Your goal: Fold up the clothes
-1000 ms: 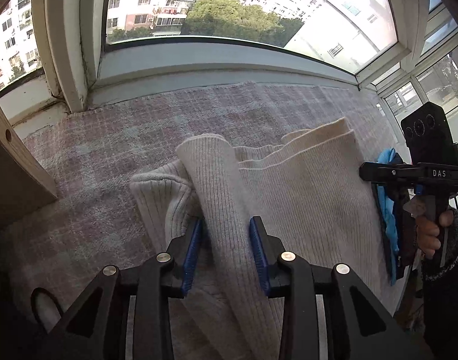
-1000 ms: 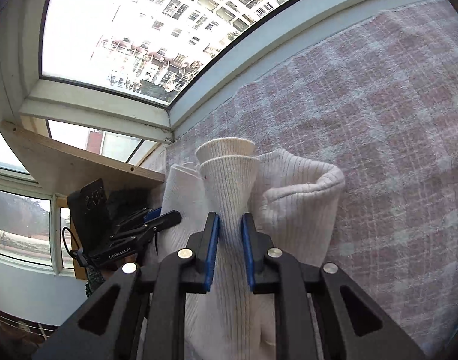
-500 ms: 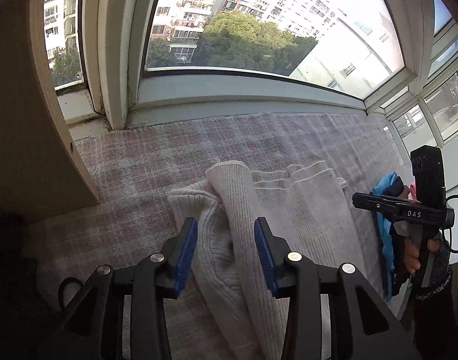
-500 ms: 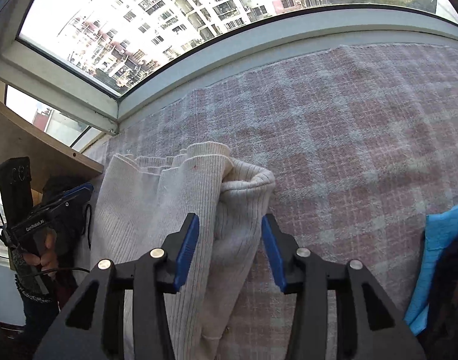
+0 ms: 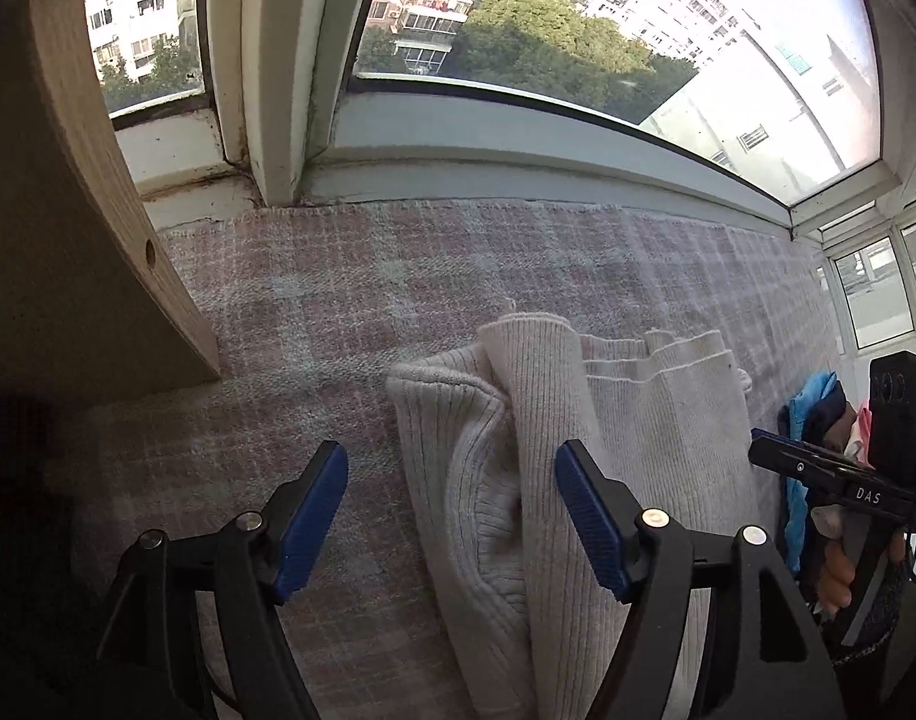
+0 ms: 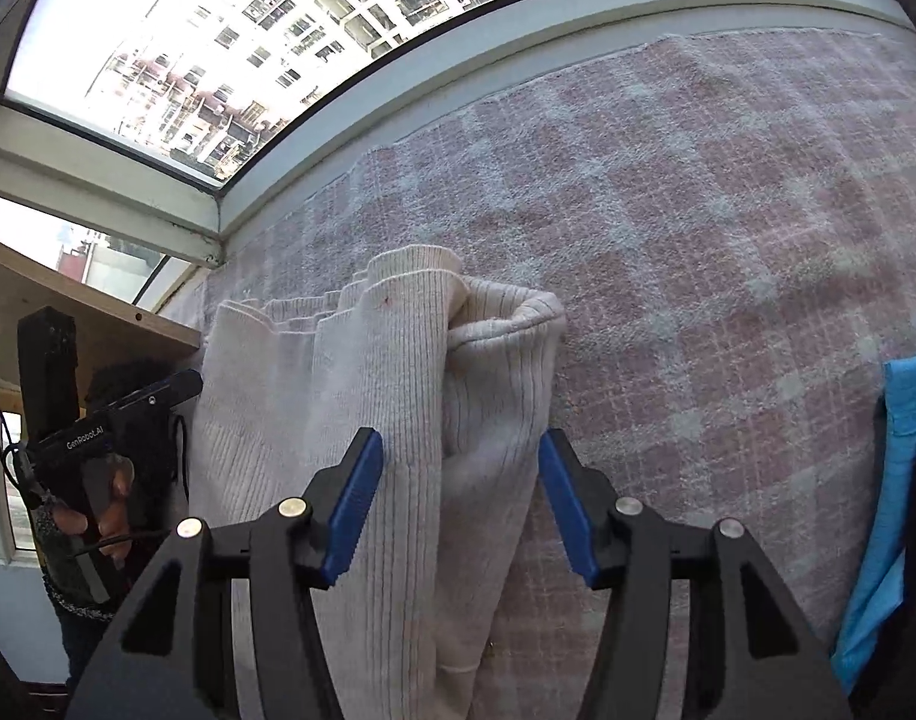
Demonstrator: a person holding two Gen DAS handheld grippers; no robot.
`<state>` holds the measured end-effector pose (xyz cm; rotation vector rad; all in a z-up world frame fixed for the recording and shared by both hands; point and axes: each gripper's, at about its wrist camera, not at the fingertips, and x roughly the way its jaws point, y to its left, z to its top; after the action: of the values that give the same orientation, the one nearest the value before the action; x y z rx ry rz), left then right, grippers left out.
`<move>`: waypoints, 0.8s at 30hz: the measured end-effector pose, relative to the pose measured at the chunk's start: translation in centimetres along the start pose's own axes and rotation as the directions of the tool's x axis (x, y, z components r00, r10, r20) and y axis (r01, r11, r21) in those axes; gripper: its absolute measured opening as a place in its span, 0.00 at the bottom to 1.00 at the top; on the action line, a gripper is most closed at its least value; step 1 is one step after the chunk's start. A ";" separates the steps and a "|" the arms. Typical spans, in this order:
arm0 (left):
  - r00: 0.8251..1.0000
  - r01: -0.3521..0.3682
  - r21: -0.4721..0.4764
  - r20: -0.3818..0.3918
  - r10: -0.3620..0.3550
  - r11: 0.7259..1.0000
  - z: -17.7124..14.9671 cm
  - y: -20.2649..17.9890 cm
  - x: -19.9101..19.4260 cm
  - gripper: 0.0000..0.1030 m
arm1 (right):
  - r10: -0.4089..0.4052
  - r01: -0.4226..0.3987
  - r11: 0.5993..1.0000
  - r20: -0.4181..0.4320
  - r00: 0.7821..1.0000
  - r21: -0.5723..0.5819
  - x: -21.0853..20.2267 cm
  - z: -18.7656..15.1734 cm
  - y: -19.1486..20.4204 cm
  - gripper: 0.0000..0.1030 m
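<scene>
both grippers released, wider | 1 cream sweater (image 5: 607, 420) | 1 plaid cloth (image 5: 398, 276)

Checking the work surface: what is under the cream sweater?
The cream sweater lies on a pink checked cloth, which shows all around it. Whatever lies beneath the sweater's folds is covered.

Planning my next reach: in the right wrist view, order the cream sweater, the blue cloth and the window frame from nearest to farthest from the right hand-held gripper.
1. Cream sweater: between the open fingers of the right hand-held gripper, left of centre.
2. Blue cloth: at the right edge.
3. Window frame: beyond the checked blanket, along the top.
</scene>
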<state>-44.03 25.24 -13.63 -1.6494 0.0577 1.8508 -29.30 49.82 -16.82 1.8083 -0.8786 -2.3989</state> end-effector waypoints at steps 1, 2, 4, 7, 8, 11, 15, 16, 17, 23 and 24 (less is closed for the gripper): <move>1.000 0.003 -0.006 0.002 -0.003 1.000 0.0 0.3 -0.2 0.69 | 0.019 -0.019 1.000 0.006 1.000 0.013 -0.2 0.0 -0.3 0.52; 1.000 0.001 -0.004 0.000 -0.001 1.000 0.1 0.4 -0.3 0.69 | 0.020 -0.020 1.000 0.010 1.000 0.015 -0.4 0.0 -0.5 0.52; 1.000 -0.011 0.019 -0.005 0.011 1.000 0.2 -0.1 -0.1 0.72 | 0.014 -0.014 1.000 0.018 1.000 0.015 -0.7 0.2 -0.5 0.52; 0.999 -0.009 0.040 -0.031 0.011 0.999 0.7 -1.3 1.0 0.72 | 0.000 0.000 1.000 0.018 1.000 0.007 -0.7 0.9 -0.1 0.52; 0.999 0.010 0.038 -0.047 -0.009 0.999 1.0 -1.6 1.4 0.72 | -0.006 0.006 1.000 0.012 1.000 0.003 -0.6 1.1 0.1 0.52; 0.996 0.045 0.036 -0.083 -0.042 0.998 1.5 -2.9 2.4 0.72 | -0.003 0.003 0.999 0.001 1.000 0.032 -0.7 1.6 -0.8 0.52; 0.995 0.052 0.053 -0.091 -0.047 0.997 1.7 -4.3 2.7 0.73 | 0.037 -0.038 0.994 0.009 0.999 0.101 -1.3 1.7 -2.6 0.52; 0.996 0.036 0.070 -0.086 -0.030 0.997 1.6 -4.5 2.7 0.74 | 0.038 -0.039 0.994 0.008 0.999 0.100 -1.5 1.6 -2.7 0.52; 0.997 0.009 0.087 -0.081 -0.002 0.996 1.5 -4.6 2.8 0.74 | 0.031 -0.032 0.996 0.006 0.999 0.089 -1.5 1.5 -2.5 0.52; 0.995 -0.065 0.129 -0.072 0.075 0.989 1.6 -4.8 3.8 0.72 | -0.005 0.005 1.000 -0.037 0.999 0.014 -0.3 1.8 -0.7 0.52; 0.995 -0.063 0.134 -0.067 0.073 0.989 1.6 -4.8 3.7 0.70 | 0.011 -0.010 1.000 -0.044 0.999 0.021 -0.1 2.0 -0.8 0.52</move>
<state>-43.05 31.36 -14.86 -1.6395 0.2641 1.7975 -30.78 51.39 -16.71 1.8517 -0.9092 -2.3426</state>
